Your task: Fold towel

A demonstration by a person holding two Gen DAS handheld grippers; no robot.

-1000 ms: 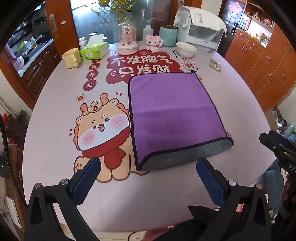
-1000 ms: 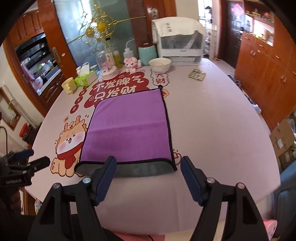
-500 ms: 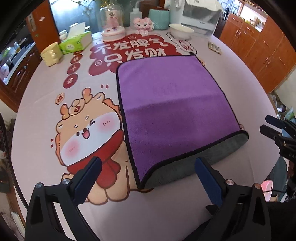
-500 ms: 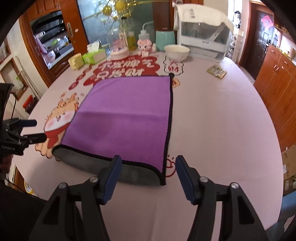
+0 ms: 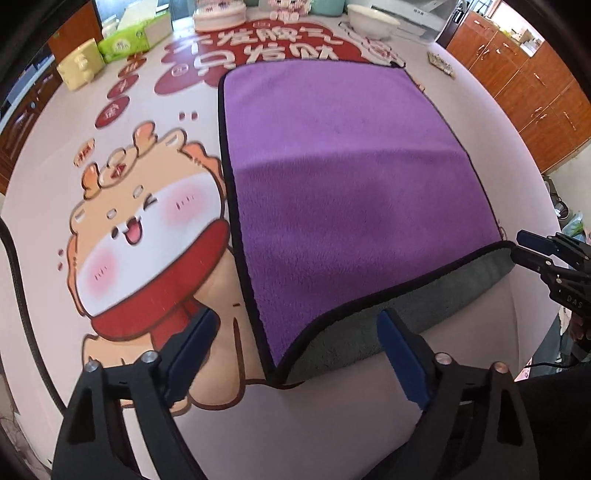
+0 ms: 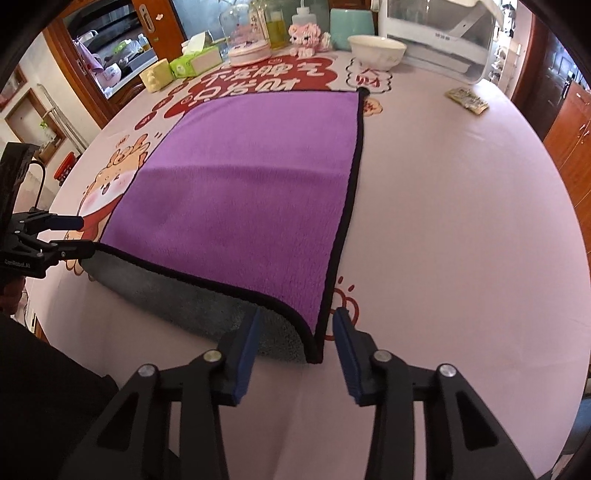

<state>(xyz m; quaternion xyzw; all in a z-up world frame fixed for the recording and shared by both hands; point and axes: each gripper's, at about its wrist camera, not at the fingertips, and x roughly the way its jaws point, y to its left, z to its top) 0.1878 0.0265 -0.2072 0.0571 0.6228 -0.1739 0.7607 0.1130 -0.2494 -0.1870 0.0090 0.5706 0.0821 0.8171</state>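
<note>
A purple towel (image 5: 343, 177) with black trim and a grey underside lies flat on the table, its near edge curled up showing grey. It also shows in the right wrist view (image 6: 255, 184). My left gripper (image 5: 295, 350) is open, its fingers on either side of the towel's near left corner. My right gripper (image 6: 297, 350) is open, its fingers on either side of the near right corner. Each gripper shows in the other's view, the right gripper (image 5: 535, 251) at the right edge and the left gripper (image 6: 62, 236) at the left edge.
The tablecloth (image 6: 461, 221) is pink with a cartoon animal (image 5: 140, 236) left of the towel. At the far edge stand a yellow mug (image 5: 79, 68), a tissue box (image 5: 133, 37), a white bowl (image 6: 376, 50) and a white appliance (image 6: 443, 33). Wooden cabinets (image 5: 535, 85) stand right.
Both grippers have moved forward and down to the towel's near corners. The right gripper's jaws have narrowed but stay open.
</note>
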